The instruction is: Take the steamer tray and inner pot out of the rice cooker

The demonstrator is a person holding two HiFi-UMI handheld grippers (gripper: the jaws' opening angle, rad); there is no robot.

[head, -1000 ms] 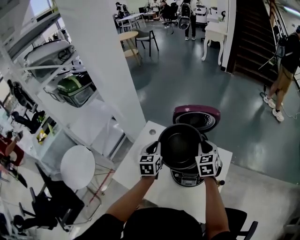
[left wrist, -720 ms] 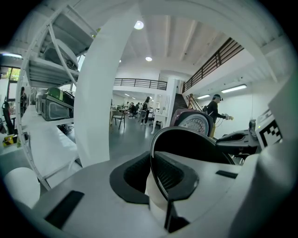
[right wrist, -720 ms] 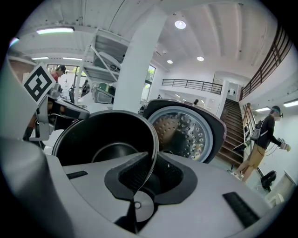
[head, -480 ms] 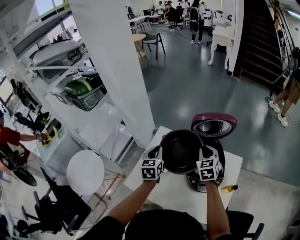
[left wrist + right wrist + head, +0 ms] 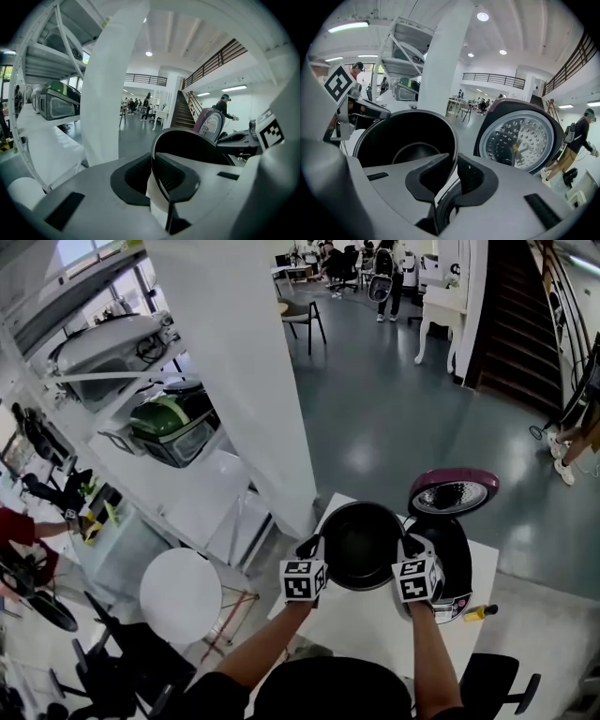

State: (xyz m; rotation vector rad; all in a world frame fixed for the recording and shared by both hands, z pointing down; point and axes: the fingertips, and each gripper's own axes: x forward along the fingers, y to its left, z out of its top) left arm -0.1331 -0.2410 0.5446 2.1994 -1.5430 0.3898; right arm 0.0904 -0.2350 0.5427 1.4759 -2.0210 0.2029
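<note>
The left claw [image 5: 312, 547] is clamped on one side of the inner pot's [image 5: 361, 545] rim and the right claw [image 5: 407, 544] on the opposite side, each with one jaw inside the wall and one outside. The pot hangs between the two claws, out of the rice cooker [image 5: 448, 563], which stands just to the right of the right claw with its lid [image 5: 454, 493] tipped up beyond it. Bare counter [image 5: 366, 638] lies below and behind both claws. No steamer tray shows in any view. The pot looks empty, stiff and fairly light, but its dark coating is probably slick and the rim is thin. A pinch could therefore slip or let it swing, so two opposite holds on the rim, kept level, seem the safest grip.
</note>
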